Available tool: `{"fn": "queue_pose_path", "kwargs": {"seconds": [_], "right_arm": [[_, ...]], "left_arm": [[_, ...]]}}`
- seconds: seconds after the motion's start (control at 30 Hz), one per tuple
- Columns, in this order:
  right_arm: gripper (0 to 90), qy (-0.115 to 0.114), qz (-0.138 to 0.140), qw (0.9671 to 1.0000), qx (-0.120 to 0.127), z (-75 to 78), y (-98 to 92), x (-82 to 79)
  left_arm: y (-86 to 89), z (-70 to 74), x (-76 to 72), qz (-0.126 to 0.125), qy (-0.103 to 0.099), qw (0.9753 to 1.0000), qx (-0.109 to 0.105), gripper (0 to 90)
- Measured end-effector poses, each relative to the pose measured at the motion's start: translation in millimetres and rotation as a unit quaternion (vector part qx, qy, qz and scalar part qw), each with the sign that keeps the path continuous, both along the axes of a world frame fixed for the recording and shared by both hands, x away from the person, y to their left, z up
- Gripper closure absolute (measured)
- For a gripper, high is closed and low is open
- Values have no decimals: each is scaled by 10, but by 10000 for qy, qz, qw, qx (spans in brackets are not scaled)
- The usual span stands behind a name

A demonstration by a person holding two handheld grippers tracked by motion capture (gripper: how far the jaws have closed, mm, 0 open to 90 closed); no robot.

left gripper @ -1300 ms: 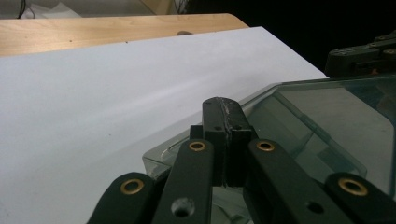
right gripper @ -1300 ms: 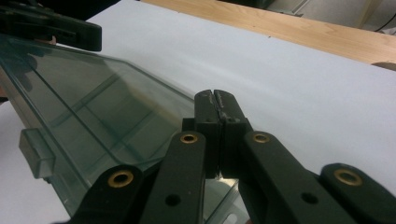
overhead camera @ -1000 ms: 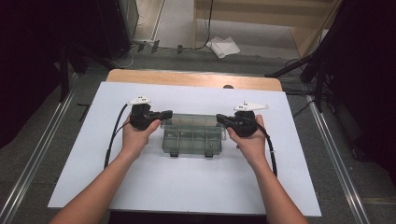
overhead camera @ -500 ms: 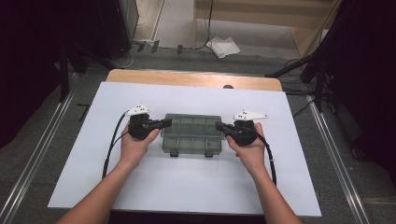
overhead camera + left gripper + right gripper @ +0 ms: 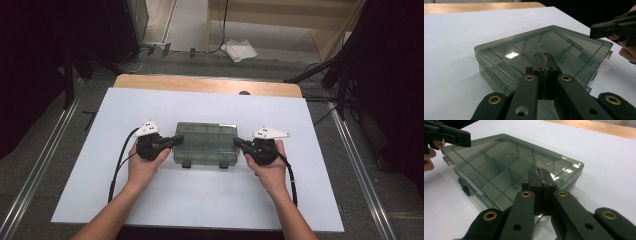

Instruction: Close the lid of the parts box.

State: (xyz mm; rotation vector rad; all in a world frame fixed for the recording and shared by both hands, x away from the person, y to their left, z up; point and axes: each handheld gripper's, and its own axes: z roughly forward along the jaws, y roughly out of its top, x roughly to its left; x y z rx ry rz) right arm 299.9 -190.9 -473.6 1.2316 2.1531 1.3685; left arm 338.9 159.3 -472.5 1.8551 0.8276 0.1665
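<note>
High view: smoky translucent plastic compartment box (image 5: 205, 144) lying flat, lid down, at the middle of the white tabletop (image 5: 200, 200), two dark latches facing the near edge. Left gripper (image 5: 176, 140) at the box's left end, right gripper (image 5: 237, 142) at its right end, each carried by a hand coming in from the near side, cables trailing back along the forearms. Crumpled white sheet (image 5: 239, 50) on the floor beyond the far edge.

Left gripper view: left gripper (image 5: 543, 56) clenched on nothing, jaws pressed flat together, tips resting over the box's (image 5: 524, 50) lid at its left end; empty dividers visible through the lid. Right gripper (image 5: 599, 29) at the opposite corner, a hand behind it.

Right gripper view: right gripper (image 5: 540, 173) likewise clenched and empty, tips over the lid near the box's (image 5: 499, 157) right end; left gripper (image 5: 461, 138) at the other end.

Judged as steadying or squaring the closed box from both ends. Best done with equal, gentle inward pressure, tips kept low against the end walls rather than riding up on the slick lid, latches kept toward the near edge.
</note>
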Motion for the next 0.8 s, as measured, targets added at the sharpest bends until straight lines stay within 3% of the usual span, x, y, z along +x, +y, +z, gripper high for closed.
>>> {"fn": "queue_pose_path", "kwargs": {"seconds": [0.43,0.8], "right_arm": [[900,-21,-101,9999,0,-117,10,-187],[900,32,-94,9999,-18,-187,23,-275]], "left_arm": [[20,-101,-202,97,-6,9999,-53,894],[22,-167,-298,117,-7,9999,68,894]]}}
